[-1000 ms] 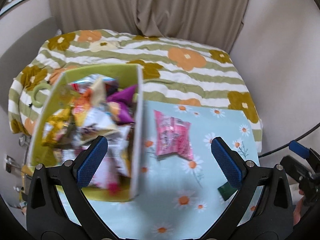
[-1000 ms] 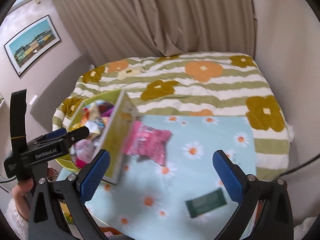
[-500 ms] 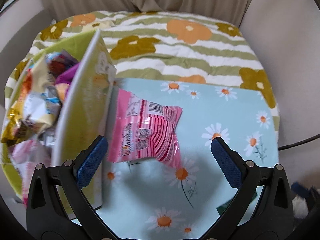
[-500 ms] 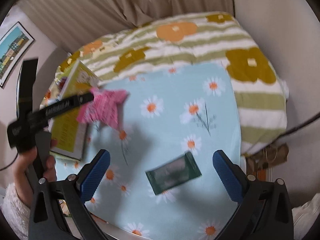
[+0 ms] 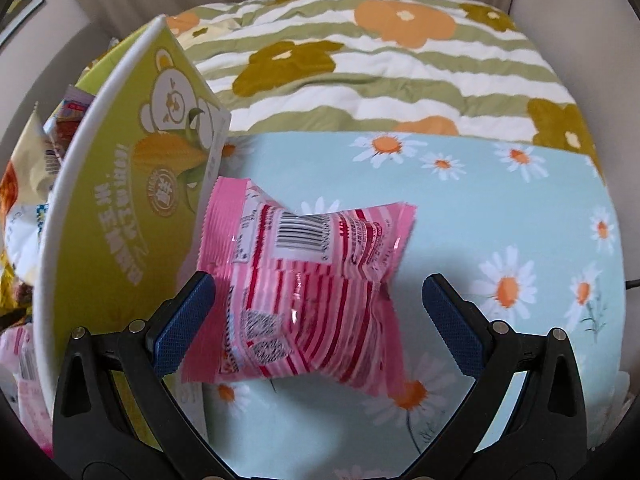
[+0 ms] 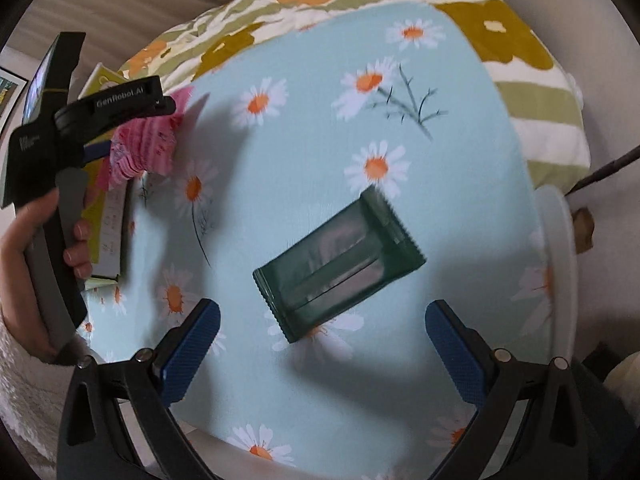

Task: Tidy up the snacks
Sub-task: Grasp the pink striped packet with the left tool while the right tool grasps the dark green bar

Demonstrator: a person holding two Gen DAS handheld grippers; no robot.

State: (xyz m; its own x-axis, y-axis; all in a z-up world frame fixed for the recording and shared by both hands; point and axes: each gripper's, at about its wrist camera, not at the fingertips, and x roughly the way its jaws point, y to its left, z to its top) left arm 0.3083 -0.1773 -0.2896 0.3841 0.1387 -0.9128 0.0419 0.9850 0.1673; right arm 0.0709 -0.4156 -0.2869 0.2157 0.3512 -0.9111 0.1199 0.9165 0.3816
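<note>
Both gaping hand-held grippers dropped closer: pink packet left, green packet right.

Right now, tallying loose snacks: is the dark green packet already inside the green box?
No, the dark green packet lies on the daisy-print cloth, apart from the green box.

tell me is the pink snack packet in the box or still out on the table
Out. The pink snack packet lies on the daisy tablecloth beside the green box, between the open left gripper fingers.
</note>
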